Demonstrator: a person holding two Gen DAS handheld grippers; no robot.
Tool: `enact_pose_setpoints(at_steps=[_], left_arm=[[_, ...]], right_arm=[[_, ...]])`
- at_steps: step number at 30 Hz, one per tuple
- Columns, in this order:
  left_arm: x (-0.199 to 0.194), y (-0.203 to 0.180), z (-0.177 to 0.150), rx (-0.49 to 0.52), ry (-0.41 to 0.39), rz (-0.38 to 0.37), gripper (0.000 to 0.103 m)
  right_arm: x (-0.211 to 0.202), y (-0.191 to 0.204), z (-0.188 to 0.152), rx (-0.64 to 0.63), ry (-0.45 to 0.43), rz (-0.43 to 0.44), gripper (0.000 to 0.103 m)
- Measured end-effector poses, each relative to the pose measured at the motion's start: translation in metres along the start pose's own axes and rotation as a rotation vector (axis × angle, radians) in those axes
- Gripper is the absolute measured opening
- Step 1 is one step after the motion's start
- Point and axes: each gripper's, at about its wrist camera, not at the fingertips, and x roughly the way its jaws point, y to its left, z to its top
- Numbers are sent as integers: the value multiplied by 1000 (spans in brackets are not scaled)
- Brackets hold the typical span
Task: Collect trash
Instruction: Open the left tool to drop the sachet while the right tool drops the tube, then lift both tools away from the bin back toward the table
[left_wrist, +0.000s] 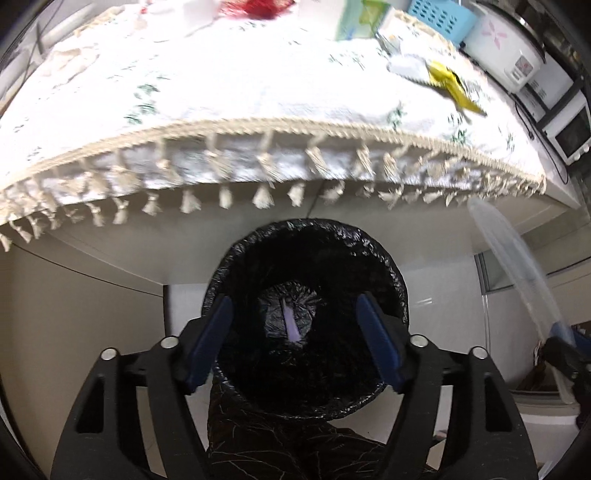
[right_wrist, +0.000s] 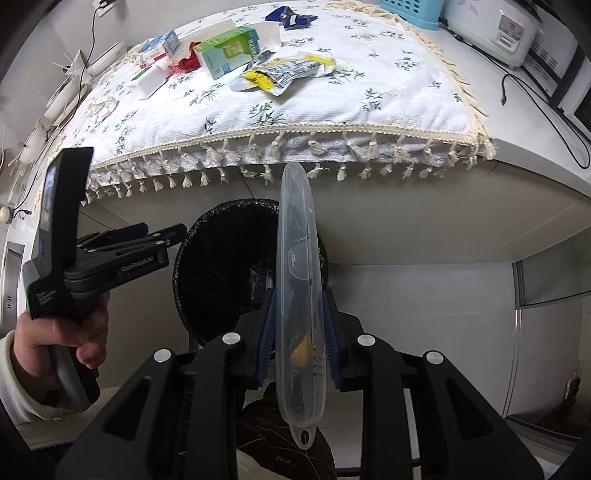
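Note:
A bin lined with a black bag stands on the floor under the table's edge. My left gripper hangs open right over its mouth, nothing between the blue pads. A small pale strip lies at the bottom of the bin. My right gripper is shut on a long clear plastic case, held upright above the bin. A hand holds the left gripper to its left. On the table lie a yellow-and-silver wrapper, a green box, a red wrapper and a blue wrapper.
A white flowered tablecloth with tassels hangs over the table's front edge above the bin. A rice cooker, a blue basket and a black cable sit at the back right. A small oven stands far right.

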Motion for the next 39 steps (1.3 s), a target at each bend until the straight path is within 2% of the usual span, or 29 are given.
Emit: enact_pose_setpoints(at_steps=[5, 9, 27, 39], left_arm=[[-15, 16, 0, -33, -34, 12, 91], [-25, 32, 2, -61, -54, 19, 96], [-34, 90, -10, -142, -45, 74, 97], [-34, 105, -18, -170, -35, 92, 97]], right_arm=[[11, 14, 6, -24, 14, 16, 23], [21, 26, 11, -55, 29, 27, 23], [80, 64, 28, -114, 122, 47, 23], [123, 85, 32, -141, 179, 31, 24]])
